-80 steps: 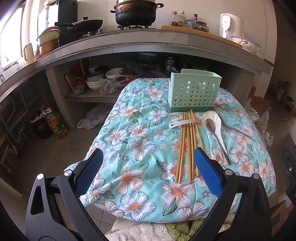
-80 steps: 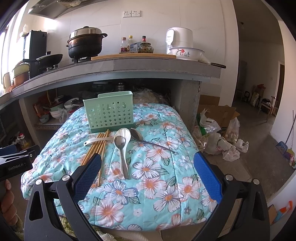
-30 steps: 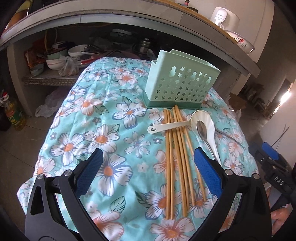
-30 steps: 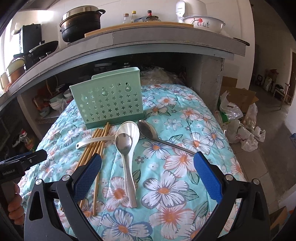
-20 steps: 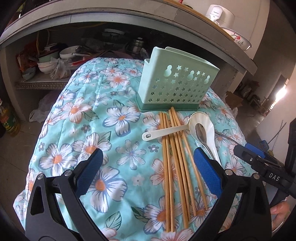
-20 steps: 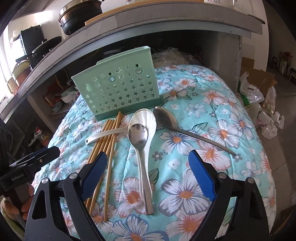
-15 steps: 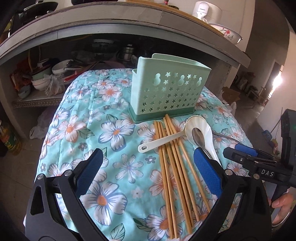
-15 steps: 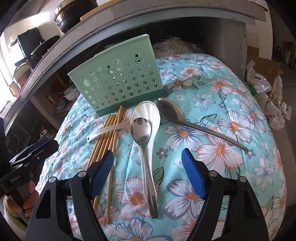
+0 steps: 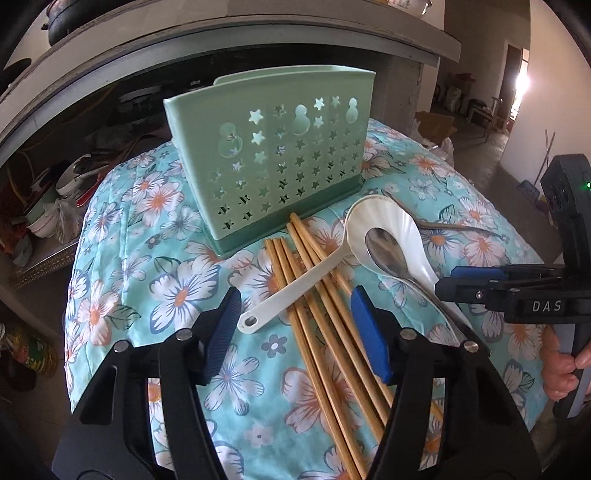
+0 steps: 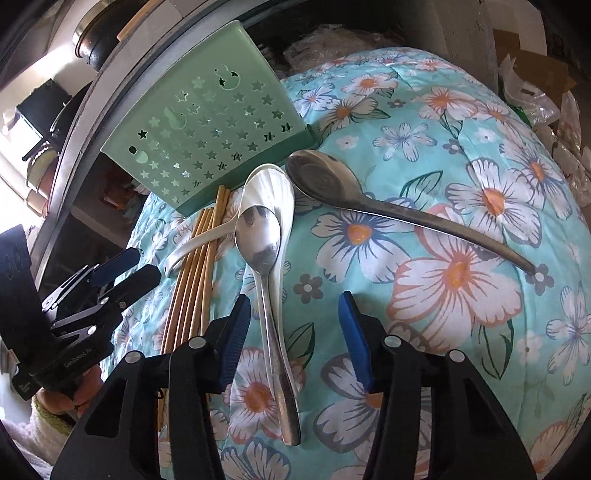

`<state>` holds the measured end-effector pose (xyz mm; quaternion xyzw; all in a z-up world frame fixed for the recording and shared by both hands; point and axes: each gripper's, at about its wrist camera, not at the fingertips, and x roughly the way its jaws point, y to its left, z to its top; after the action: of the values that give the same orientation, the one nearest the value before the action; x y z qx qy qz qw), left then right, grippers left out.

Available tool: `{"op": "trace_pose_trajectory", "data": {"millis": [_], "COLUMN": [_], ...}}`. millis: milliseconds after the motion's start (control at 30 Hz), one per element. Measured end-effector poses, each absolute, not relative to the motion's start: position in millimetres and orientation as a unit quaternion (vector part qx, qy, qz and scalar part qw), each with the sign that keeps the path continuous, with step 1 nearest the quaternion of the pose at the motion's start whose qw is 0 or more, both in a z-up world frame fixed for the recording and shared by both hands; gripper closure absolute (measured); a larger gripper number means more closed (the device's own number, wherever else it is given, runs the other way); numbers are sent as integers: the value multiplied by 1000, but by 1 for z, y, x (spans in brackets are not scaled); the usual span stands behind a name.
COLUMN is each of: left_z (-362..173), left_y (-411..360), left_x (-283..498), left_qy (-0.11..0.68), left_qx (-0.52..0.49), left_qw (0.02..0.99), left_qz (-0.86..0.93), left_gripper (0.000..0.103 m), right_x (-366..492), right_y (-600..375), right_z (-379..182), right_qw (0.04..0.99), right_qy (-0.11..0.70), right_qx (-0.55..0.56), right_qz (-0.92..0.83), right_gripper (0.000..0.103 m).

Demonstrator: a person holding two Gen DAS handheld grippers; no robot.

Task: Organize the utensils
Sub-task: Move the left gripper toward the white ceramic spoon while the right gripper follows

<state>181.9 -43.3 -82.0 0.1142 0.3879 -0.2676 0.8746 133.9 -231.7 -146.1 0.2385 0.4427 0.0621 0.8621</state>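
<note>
Lying between left gripper (image 9: 295,328) jaws – chopsticks (image 9: 325,314), untouched; jaws closing

A floral quilt (image 9: 177,284) covers the table below a grey counter (image 9: 258,33).

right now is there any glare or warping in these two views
Left wrist view: a blown-out bright doorway at top right, and the grey counter edge bows from fisheye. Right wrist view: overexposed at far left; the pale green star-punched plastic caddy leans.
</note>
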Motion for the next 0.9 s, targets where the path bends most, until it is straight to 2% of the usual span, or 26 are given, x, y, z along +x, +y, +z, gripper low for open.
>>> {"op": "trace_pose_trajectory", "data": {"millis": [133,367,533,600,733,900], "left_z": [-93,-102,-102,-101,-97,-96], "left_y": [-54,-64,-68,-70,-76,-82], "left_x": [189,194,199,199,196,193], "left_qy": [400,407,412,413,407,407], "left_qx": [140,177,187,187,200,212], "left_qw": [865,857,856,855,855,853], "left_qz": [-269,-261,-251,-251,-251,-248], "left_gripper": [58,66,77,78,90,96], "right_x": [139,143,145,145,145,145], "right_y": [-237,-242,-244,-245,-247,-248], "right_z": [-149,-152,-155,-156,-157,-159], "right_qw": [856,851,849,848,844,837], "right_qy": [442,443,443,442,440,437], "right_qx": [257,268,274,276,285,303], "right_qz": [74,86,94,100,113,131], "right_gripper": [61,72,79,82,88,97]}}
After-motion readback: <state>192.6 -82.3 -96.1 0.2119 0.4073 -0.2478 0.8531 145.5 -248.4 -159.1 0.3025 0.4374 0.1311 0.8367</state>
